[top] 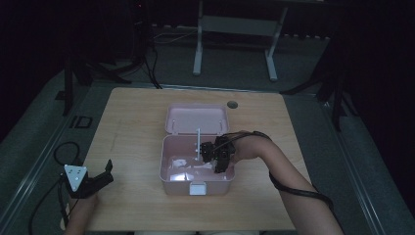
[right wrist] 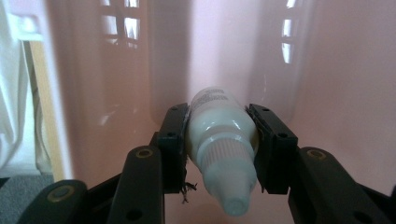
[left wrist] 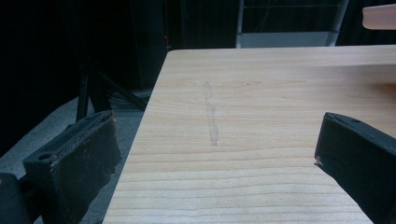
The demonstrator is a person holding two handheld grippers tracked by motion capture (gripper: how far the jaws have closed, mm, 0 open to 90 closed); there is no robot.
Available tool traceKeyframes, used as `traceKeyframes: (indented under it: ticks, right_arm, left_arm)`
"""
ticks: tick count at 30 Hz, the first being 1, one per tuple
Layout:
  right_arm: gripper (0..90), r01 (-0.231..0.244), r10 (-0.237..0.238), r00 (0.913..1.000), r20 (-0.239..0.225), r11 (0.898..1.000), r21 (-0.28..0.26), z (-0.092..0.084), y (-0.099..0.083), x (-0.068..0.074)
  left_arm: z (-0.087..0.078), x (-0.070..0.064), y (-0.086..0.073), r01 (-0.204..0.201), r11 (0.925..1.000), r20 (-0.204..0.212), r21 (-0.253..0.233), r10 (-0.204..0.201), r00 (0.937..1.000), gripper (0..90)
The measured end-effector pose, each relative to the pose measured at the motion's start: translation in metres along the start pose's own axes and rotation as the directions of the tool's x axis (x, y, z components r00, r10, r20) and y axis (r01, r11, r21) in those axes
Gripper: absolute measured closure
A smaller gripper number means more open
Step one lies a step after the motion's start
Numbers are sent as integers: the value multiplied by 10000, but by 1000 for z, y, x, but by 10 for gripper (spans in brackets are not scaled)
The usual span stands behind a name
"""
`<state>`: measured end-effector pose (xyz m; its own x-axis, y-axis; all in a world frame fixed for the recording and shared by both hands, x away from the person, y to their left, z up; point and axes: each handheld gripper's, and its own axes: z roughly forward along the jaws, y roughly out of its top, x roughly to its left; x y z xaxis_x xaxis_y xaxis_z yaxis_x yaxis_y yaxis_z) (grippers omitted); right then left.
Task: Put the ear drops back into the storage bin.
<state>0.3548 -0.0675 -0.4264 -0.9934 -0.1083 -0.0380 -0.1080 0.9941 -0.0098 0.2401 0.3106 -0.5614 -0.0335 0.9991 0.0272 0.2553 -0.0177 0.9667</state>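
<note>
The right forearm comes in from the lower right, bends at the wrist and tips the right gripper (top: 219, 155) down into the open pink box (top: 169, 183). Its fingers (right wrist: 173, 140) are clamped on a small white dropper bottle (right wrist: 221, 140), cap towards the camera, base towards the box wall beyond the fingers. The left gripper (top: 99, 179) rests low on the wooden surface (left wrist: 261, 116), well apart from the box, fingers (left wrist: 77, 158) wide with nothing between them.

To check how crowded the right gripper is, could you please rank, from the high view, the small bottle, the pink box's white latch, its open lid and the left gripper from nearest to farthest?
From the right gripper:
1. Small bottle, between its jaws.
2. White latch, box front.
3. Open lid, behind the box.
4. Left gripper, far left on the table.
</note>
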Motion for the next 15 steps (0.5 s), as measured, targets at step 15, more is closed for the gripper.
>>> traceKeyframes:
  ticks: [15]
  right_arm:
    - [597, 300, -294, 9994, -199, 9991, 288, 32, 4, 5]
  left_arm:
    - [0, 0, 0, -16, 10000, -19, 9, 16, 10000, 3]
